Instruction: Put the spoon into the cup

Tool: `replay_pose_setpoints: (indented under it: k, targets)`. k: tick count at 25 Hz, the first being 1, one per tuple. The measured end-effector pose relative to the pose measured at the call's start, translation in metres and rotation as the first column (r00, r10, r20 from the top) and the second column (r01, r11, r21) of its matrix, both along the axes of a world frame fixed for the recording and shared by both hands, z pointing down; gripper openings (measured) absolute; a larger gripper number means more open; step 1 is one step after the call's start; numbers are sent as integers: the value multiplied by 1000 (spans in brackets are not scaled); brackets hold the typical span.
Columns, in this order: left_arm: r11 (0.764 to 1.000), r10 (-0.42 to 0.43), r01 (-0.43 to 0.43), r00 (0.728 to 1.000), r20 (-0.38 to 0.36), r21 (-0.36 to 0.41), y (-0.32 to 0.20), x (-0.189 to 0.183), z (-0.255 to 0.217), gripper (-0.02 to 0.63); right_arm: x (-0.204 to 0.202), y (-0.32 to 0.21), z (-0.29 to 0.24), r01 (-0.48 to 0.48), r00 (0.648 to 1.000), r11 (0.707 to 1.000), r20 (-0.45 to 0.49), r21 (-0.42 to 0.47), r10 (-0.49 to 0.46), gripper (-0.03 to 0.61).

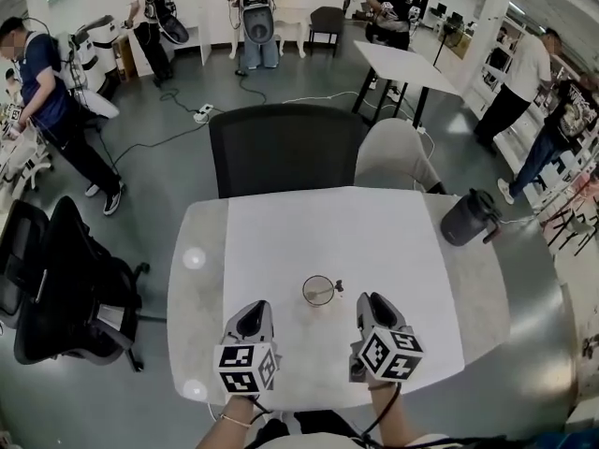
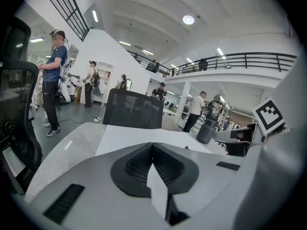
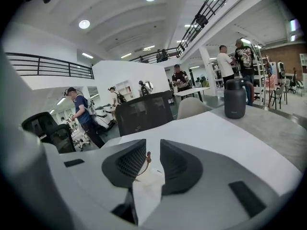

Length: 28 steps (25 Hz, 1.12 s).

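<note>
The spoon (image 1: 333, 289) rests in the glass cup (image 1: 309, 293) at lower centre of the frame, on the white worktop (image 1: 374, 232), its handle leaning right over the rim. The left tongs (image 1: 251, 316), lower left of the cup, are pressed together and empty. The right tongs (image 1: 371, 309), lower right, stand slightly apart, gripping nothing.

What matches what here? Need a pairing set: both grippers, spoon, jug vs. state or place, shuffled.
Things:
1. left gripper
2. right gripper
3. spoon
4. dark jug

States or places:
A. resting in the glass cup
B. jaws apart, nothing gripped
C. near the far right corner of the table
D. jaws together, nothing between them

Pairs: 1-D, 2-B, 3-A, 4-C
</note>
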<state>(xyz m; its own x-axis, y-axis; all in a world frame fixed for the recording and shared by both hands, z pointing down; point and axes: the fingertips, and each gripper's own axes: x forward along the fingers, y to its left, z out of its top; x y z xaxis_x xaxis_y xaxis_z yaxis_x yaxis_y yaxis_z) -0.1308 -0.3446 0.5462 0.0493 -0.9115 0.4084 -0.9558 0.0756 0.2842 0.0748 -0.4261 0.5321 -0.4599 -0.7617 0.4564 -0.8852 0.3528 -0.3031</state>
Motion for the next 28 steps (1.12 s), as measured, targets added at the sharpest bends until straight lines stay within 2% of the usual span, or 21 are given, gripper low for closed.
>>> replay_pose_setpoints:
  k: [12,21,24,28]
  targets:
    - [991,86,-88,996,19,98,4,24,-39,18,38,39,-37,-84,996,992,-23,94,87,44]
    - [977,156,-163,986,60,140,15,39,-63,18,44,61,-57,-96,993,984,-51,149,105,32]
    - [972,171,-180,983,70,151,17,43,-66,18,44,66,-66,-85,990,978,-93,193,105,31]
    - [969,176,-186,982,71,162,17,47,-68,18,50,68,-68,-98,988,975,-95,198,119,31]
